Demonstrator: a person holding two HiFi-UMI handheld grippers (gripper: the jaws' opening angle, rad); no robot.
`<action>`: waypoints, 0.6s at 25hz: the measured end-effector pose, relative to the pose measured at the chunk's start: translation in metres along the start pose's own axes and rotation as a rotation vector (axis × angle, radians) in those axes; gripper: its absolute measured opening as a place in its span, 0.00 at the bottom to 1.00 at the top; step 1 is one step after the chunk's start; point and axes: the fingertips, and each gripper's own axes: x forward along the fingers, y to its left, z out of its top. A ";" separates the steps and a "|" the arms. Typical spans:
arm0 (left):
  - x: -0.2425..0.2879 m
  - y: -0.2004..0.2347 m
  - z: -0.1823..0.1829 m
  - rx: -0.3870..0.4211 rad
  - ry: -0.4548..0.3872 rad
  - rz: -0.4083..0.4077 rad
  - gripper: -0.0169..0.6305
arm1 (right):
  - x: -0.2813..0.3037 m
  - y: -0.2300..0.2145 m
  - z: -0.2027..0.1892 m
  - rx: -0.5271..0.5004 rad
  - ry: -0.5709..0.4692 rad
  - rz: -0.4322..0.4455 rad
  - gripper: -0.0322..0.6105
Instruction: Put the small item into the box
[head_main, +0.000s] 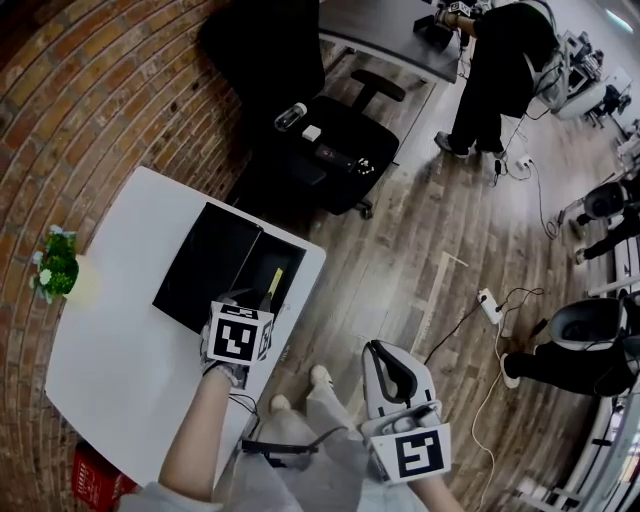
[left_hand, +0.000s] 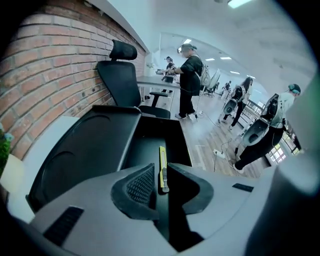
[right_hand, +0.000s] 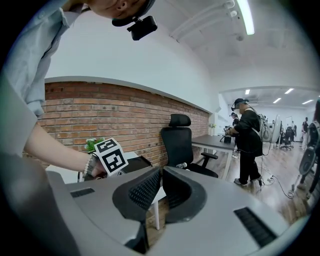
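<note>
The left tool (left_hand: 161, 165) is clenched on the near end of the small item (head_main: 275, 281), a thin yellow stick. The stick points out over the open black box (head_main: 262, 262), which sits at the far edge of the white surface (head_main: 130, 330). The box lid (head_main: 205, 260) lies flat beside the box. The right tool (right_hand: 161, 170) hangs off the near edge above the wood floor (head_main: 420, 230), jaws together on nothing. A small plant (head_main: 55, 262) stands at the left edge
</note>
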 end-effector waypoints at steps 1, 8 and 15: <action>-0.007 0.001 0.004 -0.010 -0.028 0.004 0.15 | 0.001 0.004 0.001 -0.010 0.004 0.012 0.13; -0.080 0.003 0.045 0.004 -0.319 -0.001 0.08 | 0.004 0.031 0.018 -0.071 -0.017 0.086 0.13; -0.170 0.019 0.064 0.008 -0.557 0.087 0.06 | 0.008 0.061 0.050 -0.146 -0.085 0.163 0.12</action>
